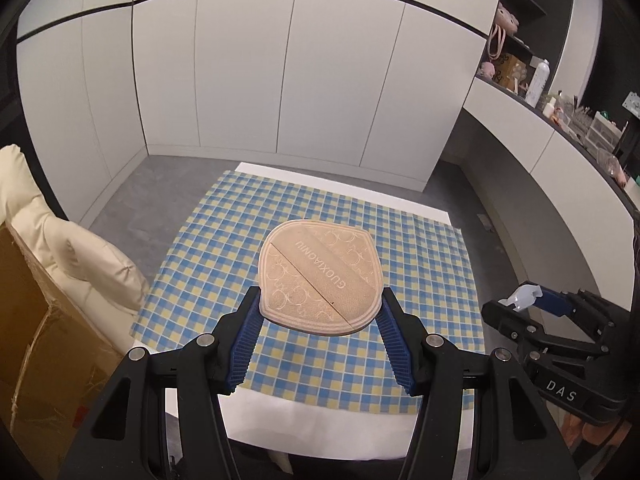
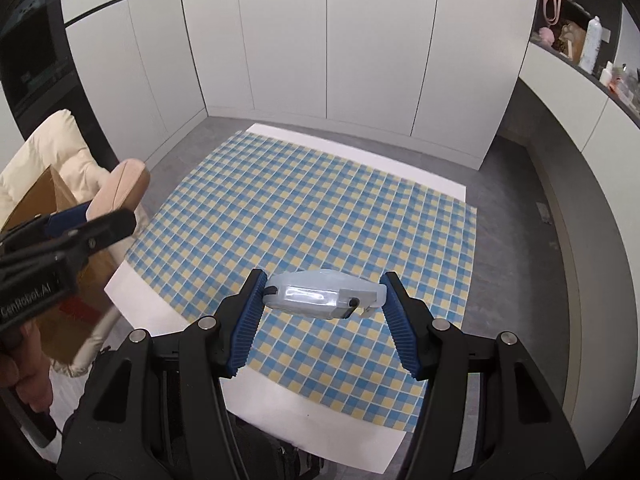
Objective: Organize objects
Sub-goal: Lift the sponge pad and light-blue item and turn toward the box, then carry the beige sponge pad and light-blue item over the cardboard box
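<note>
White cabinet doors wall off the far side of the room as I look down on a white worktop (image 2: 352, 436) spread with a blue-and-yellow checked cloth (image 2: 312, 216), bare of objects in both views. My left claw (image 1: 320, 304) pinches a flat, tan, leaf-shaped pad (image 1: 320, 276) by its two side edges, holding it face up and nearly level above the cloth, its printed band reading away from me; the right wrist view shows the same pad edge-on at the far left, clear of the worktop. My right claw (image 2: 324, 292) grips a translucent pale plastic case (image 2: 320, 292) across its length, a small dark clip showing at one end, and it too hangs above the cloth rather than resting on it. Both items appear to be carried side by side, well apart, so that neither knocks the other. A cream cushioned chair (image 1: 60, 248) and a cardboard box (image 1: 36, 340) stand left of the worktop. My reading is that both things are in transit toward a resting place I cannot yet identify.
</note>
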{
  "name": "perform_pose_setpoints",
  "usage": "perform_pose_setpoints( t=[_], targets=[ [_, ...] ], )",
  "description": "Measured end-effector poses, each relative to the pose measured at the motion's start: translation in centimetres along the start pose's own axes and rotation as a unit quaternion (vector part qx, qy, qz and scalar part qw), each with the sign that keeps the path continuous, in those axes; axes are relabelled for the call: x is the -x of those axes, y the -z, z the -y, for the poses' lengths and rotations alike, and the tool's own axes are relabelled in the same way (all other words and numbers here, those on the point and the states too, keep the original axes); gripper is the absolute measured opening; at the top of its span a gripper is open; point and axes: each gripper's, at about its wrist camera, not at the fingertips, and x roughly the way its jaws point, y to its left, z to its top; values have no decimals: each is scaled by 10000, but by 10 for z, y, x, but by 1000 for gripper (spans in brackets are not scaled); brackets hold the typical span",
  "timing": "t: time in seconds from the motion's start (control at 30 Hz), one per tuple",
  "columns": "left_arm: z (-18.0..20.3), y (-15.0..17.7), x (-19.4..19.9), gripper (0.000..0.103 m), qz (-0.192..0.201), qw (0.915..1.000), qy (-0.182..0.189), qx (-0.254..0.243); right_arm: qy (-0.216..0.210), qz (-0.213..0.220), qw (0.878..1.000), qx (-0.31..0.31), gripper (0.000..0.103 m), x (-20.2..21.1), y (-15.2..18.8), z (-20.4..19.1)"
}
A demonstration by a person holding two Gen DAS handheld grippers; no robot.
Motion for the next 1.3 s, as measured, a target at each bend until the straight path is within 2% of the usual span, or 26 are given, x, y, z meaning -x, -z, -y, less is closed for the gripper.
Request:
perform_pose_setpoints(
  t=[0.2, 0.43, 0.83, 1.0, 1.17, 1.3],
  targets=[
    [0, -4, -11, 57, -37, 10000, 0, -72, 0, 2, 10000, 57, 61, -3, -4, 3],
    [-6, -1, -17, 57, -130, 9999, -21, 62, -150, -5, 9999, 5, 61, -3, -5, 1],
    [-9, -2, -22, 57, -12, 9999, -124, -51, -267, -30, 9995, -141, 61, -17, -10, 4],
    [-22, -4, -20, 58, -2, 9999, -150, 46, -211, 16, 9997, 144, 61, -22, -12, -14],
    [-36, -3, -17, 57, 12, 9997, -204, 130, -138, 161, 9995, 226, 61, -22, -16, -28],
    [-46, -1, -14, 57, 28, 9995, -265, 168, -187, 102, 9996, 180, 61, -26, -20, -34]
  ],
)
